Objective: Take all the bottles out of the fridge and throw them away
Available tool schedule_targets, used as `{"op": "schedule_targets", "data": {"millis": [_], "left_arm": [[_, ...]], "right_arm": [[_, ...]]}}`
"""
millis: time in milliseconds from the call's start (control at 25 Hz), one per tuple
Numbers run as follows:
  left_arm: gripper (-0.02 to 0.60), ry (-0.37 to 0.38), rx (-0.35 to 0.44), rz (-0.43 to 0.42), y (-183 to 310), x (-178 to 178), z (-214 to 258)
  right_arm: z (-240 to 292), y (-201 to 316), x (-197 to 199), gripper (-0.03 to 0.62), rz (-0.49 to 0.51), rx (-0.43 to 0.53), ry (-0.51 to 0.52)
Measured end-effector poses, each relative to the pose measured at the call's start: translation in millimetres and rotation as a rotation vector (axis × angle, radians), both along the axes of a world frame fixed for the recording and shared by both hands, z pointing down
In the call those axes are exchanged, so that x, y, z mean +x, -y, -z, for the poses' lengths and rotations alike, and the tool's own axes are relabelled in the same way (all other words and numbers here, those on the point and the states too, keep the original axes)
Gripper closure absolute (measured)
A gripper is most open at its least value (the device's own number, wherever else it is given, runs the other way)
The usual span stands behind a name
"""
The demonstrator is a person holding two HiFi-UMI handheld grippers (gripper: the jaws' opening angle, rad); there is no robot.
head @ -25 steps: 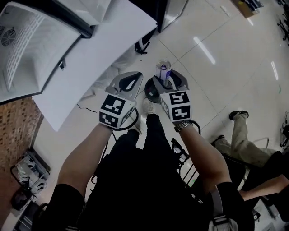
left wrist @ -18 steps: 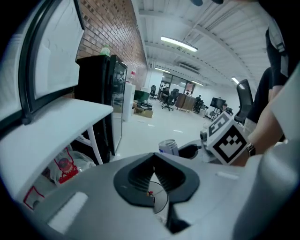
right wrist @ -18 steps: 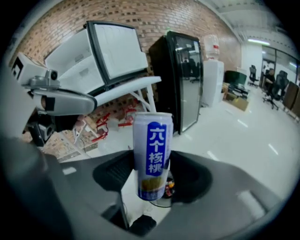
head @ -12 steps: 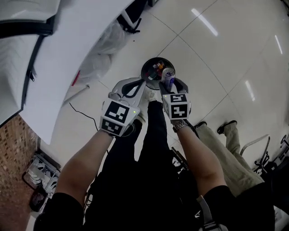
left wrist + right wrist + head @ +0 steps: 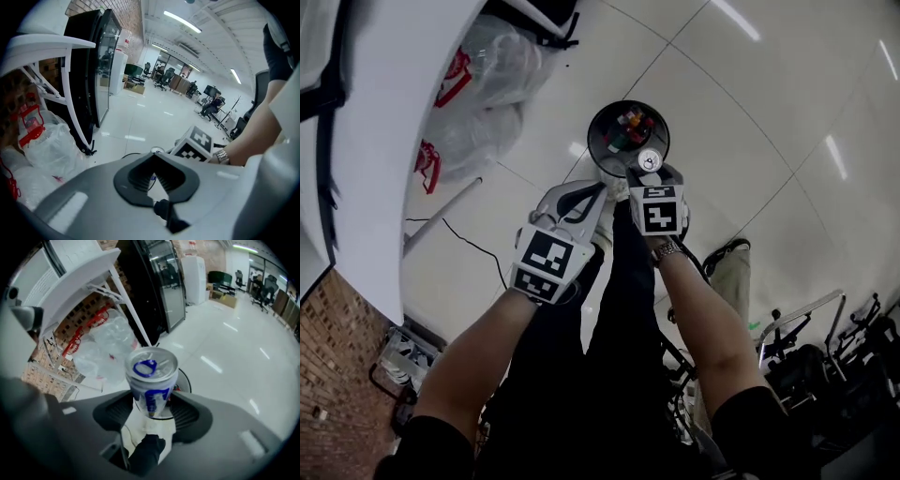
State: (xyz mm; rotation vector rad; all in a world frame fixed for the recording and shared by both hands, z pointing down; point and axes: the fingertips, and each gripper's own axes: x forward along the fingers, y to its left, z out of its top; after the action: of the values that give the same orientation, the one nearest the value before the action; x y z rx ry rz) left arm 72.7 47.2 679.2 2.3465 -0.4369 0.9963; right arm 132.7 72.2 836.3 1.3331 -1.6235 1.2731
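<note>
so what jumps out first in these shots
A silver-and-blue can clamped in the right gripper, held over an open black bin on the floor that holds colourful rubbish. Beside it the left gripper is shut and empty.

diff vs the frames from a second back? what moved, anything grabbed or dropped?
Both grippers have come down toward the black bin. The right gripper brought the can down with it. In the head view the can now shows over the bin's near rim and has not been let go. Nothing new was taken hold of. Unchanged: the right gripper is shut on the can, and the left gripper is shut and empty.
</note>
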Motion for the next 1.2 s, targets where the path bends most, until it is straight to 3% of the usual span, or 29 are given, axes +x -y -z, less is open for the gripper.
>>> {"op": "schedule_targets", "data": {"millis": [80,160,520,1200], "left_arm": [[0.578,0.005,-0.009,-0.017,-2,2,-6],[0.578,0.008,-0.010,-0.032,-1,4,-8],[0.578,-0.006,0.013,-0.037,12,10,12],[0.578,-0.053,0.174,0.130,57,-13,134]], "right_arm": [[-11,0,3,0.339,0.008,-0.021,-0.022],[-15,0,3,0.289,0.005,-0.031,-0.017],[11,-6,-2,0.289,-0.031,-0.025,0.022],[176,75,-20,0.290,0.132,0.211,0.032]]}}
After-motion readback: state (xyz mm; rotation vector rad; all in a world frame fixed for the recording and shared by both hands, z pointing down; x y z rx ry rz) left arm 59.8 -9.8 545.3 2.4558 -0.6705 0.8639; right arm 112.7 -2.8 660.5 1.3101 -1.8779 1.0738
